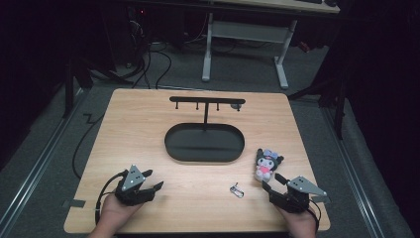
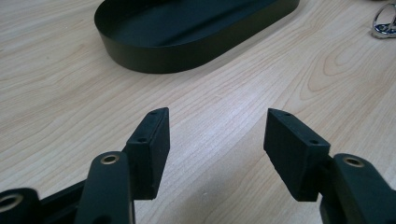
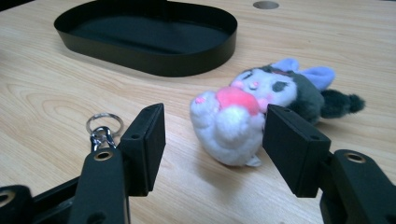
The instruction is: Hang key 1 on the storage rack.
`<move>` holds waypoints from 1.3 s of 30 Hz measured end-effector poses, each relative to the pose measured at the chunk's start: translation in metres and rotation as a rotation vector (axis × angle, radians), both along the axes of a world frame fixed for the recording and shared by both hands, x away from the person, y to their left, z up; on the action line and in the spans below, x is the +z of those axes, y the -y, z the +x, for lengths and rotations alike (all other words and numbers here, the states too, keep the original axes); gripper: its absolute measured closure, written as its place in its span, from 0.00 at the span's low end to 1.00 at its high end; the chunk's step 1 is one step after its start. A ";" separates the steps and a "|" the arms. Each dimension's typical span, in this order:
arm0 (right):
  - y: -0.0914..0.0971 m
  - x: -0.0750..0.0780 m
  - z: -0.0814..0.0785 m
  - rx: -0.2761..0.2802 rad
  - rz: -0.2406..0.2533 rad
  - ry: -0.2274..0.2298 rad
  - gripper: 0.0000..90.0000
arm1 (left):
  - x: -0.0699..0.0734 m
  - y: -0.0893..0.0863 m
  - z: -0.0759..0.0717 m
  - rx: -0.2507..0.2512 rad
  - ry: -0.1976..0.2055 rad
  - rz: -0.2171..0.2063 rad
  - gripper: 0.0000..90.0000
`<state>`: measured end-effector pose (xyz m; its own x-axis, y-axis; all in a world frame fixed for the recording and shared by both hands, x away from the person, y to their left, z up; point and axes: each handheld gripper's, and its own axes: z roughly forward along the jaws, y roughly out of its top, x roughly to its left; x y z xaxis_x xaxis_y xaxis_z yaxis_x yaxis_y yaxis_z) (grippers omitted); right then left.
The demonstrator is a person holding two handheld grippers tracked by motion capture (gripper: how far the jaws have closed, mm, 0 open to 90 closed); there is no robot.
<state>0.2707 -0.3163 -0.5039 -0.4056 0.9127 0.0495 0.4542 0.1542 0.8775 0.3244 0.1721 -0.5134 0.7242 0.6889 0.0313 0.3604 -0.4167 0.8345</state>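
Near the wooden bench's right edge, the small black-and-white plush toy lies just beyond the right gripper's open, empty jaws.

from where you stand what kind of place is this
Probably a lab or workshop set up for recording tabletop handling, not a home. A bare wooden table stands on grey carpet, cables trail over the floor behind it, and an adjustable desk frame stands in the dark background.

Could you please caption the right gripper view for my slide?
Open right gripper facing a plush toy and key ring near a black tray.
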 end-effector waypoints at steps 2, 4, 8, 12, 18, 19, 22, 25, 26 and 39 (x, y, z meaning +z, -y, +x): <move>-0.004 0.001 0.003 0.010 0.007 -0.001 0.46 | 0.000 -0.002 -0.002 0.007 -0.002 0.000 0.46; -0.007 0.002 0.006 0.019 0.011 -0.007 0.48 | 0.000 -0.007 -0.004 0.019 -0.003 -0.001 0.46; -0.011 0.002 0.010 0.045 0.018 -0.020 0.52 | 0.000 -0.012 -0.007 0.035 -0.005 -0.001 0.46; -0.019 0.002 0.019 0.089 0.023 -0.043 0.74 | -0.001 -0.018 -0.011 0.057 -0.005 0.001 0.46; -0.034 0.003 0.030 0.128 0.006 -0.052 1.00 | -0.002 -0.030 -0.020 0.097 -0.008 0.001 0.46; -0.034 0.003 0.030 0.128 0.006 -0.052 1.00 | -0.002 -0.030 -0.020 0.097 -0.008 0.001 0.46; -0.042 -0.002 0.038 0.146 -0.016 -0.094 1.00 | -0.002 -0.035 -0.025 0.116 -0.008 0.000 0.46; -0.047 -0.005 0.042 0.149 -0.026 -0.127 1.00 | 0.000 -0.038 -0.027 0.124 -0.006 -0.008 0.46; -0.047 -0.006 0.043 0.146 -0.030 -0.131 1.00 | 0.000 -0.038 -0.027 0.125 -0.005 -0.008 0.46; -0.017 -0.011 0.032 0.032 -0.015 -0.158 1.00 | 0.001 -0.019 -0.011 0.053 0.001 -0.008 0.46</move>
